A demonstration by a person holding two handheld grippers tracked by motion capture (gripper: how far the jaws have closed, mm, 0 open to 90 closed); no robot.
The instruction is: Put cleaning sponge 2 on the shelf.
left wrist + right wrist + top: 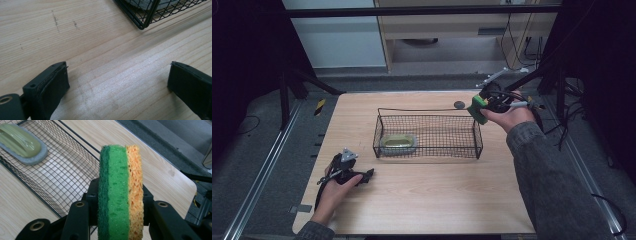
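1. The left gripper (368, 175) rests on the table (437, 200) at about eight o'clock from the basket (427, 135), jaws apart with nothing between them.
2. A green scrubber (399, 142) lies in the basket's left end.
3. At two o'clock from the basket, the right gripper (478, 109) is clamped on a sponge (121, 192), which stands on edge between the jaws, above the basket's right end.
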